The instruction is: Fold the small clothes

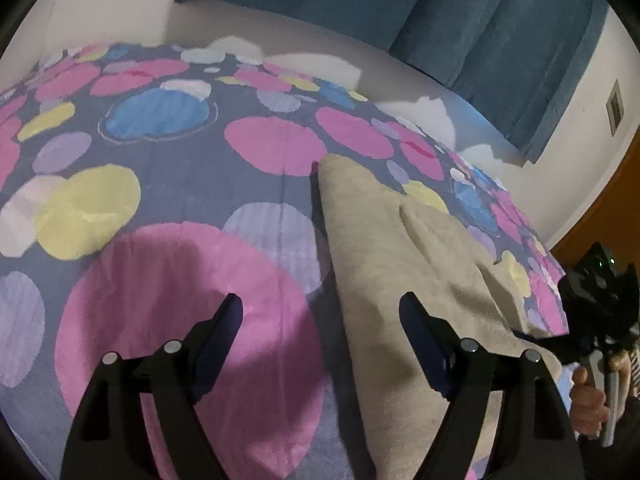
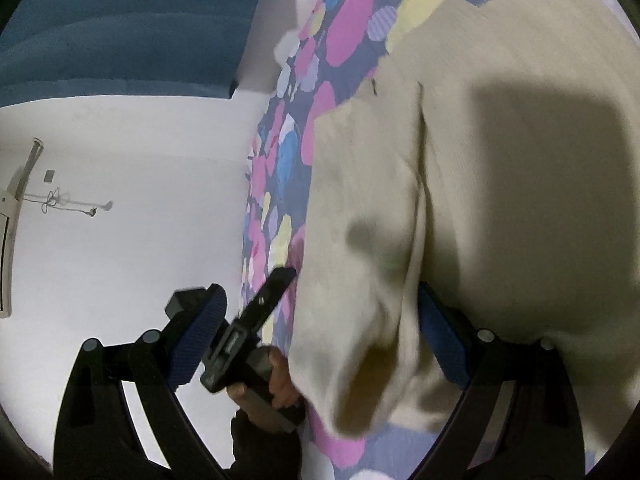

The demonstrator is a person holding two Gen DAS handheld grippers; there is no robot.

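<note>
Hovering low, left gripper (image 1: 320,340) agape over beige garment (image 1: 400,248)

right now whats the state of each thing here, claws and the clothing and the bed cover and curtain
left claw: open, nothing between its fingers, above the bedspread
right claw: open, the garment's edge lies between its fingers, grip not seen
beige garment: lying partly folded on the bedspread, creased
spotted bedspread: spread flat over the bed
blue curtain: hanging, drawn
</note>
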